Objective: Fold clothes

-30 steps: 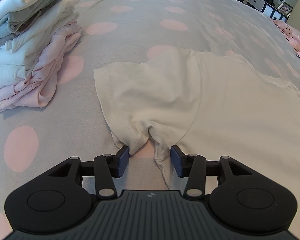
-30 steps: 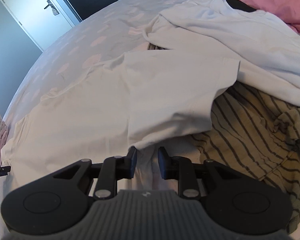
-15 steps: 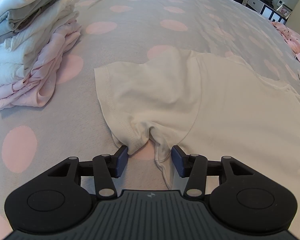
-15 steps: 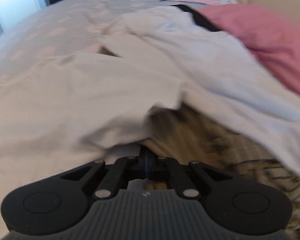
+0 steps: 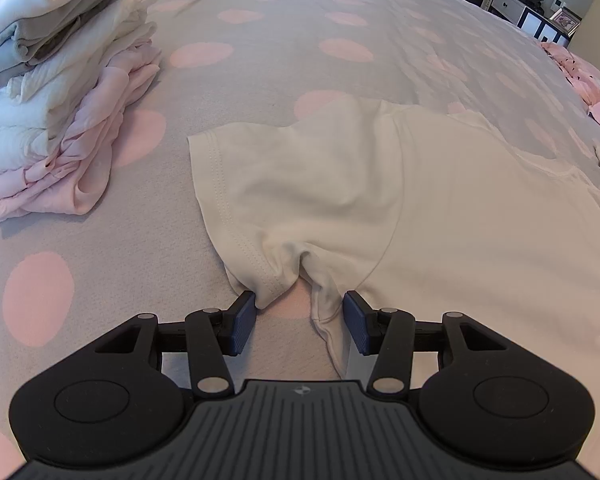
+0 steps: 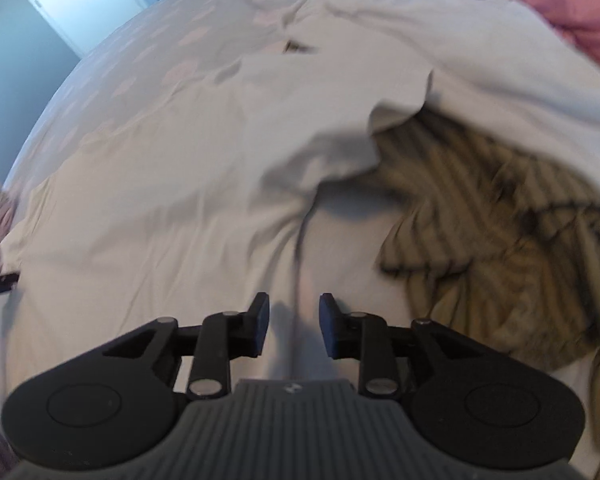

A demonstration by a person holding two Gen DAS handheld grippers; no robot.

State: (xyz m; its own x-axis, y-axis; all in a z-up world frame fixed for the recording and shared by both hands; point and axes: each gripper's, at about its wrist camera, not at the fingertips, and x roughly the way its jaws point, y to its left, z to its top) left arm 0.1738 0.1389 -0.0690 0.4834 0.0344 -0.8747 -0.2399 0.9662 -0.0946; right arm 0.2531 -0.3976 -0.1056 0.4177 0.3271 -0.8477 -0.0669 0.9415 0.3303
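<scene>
Since a second ago: right gripper (image 6: 290,322) shifted off white T-shirt (image 5: 380,200) sleeve hem, jaws opening over bare cloth; left gripper (image 5: 300,320) unmoved, fingers apart astride armpit; shirt flat mid-bed (image 5: 260,60); risk: sleeve snagging striped garment (image 6: 480,208), spoiling fold.

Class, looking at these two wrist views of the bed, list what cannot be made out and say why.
- White T-shirt: its right part and hem are cut off by the left wrist view's edge.
- Striped garment: blurred in the right wrist view, partly under a pale garment, so its type is unclear.
- Items on the far shelf: too small.
</scene>
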